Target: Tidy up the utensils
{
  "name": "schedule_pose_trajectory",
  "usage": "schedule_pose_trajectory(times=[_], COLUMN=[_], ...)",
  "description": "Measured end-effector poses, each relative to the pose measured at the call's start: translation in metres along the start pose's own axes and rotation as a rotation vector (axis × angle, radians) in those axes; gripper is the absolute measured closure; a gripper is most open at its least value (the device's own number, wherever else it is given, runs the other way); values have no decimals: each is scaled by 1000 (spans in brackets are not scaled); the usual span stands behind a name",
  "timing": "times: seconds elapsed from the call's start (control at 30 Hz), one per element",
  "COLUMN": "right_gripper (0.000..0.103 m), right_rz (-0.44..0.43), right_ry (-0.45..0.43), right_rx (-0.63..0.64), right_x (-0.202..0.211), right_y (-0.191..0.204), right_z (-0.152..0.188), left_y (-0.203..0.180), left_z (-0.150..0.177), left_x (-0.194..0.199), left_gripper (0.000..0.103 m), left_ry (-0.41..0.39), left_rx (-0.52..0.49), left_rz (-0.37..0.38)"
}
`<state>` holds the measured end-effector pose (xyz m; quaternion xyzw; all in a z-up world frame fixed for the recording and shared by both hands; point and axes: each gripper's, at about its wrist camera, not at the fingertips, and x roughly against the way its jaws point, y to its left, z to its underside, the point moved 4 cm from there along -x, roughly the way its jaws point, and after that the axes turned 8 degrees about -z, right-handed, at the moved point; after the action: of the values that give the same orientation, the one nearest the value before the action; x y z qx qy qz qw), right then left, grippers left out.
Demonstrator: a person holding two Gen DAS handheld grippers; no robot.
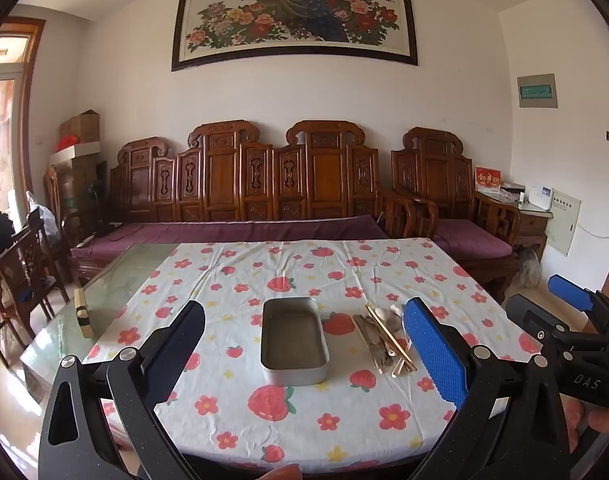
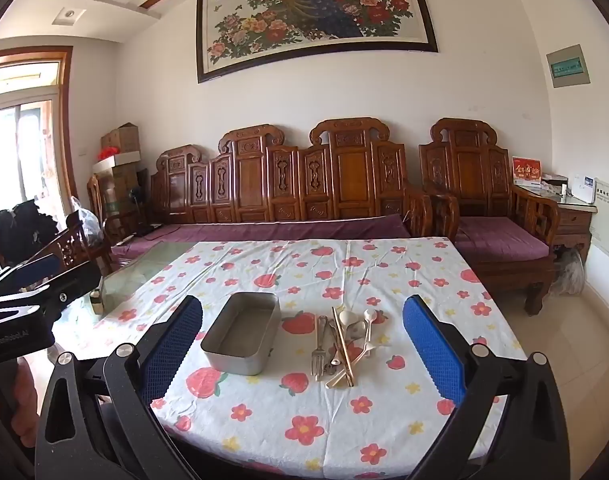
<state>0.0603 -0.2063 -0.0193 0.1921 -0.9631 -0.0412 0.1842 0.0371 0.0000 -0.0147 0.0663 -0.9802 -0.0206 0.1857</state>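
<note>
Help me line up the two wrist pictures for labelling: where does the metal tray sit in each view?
Left wrist view: metal tray at centre, between the open fingers, utensil pile to its right.
Right wrist view: metal tray left of centre, by the left finger; pile at centre.
Shared landmark: the peacock painting on the wall.

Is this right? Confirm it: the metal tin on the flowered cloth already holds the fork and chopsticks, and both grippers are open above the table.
Not quite. The metal tin is empty; the fork and chopsticks lie in a pile on the flowered cloth beside it, as the right wrist view shows. Both the left gripper and right gripper are open above the table.
</note>
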Motion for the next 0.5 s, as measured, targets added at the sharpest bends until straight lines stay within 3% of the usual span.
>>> schedule_pose_trajectory(times=[0.5], right_gripper=[3], right_rz=[1], right_ry=[-5], right_rx=[2], right_x=[1], right_y=[1], right_z=[0], left_y=[0], left_z=[0], left_x=[0], left_gripper=[6], left_ry=[1], left_rx=[-4], left_rz=[-3])
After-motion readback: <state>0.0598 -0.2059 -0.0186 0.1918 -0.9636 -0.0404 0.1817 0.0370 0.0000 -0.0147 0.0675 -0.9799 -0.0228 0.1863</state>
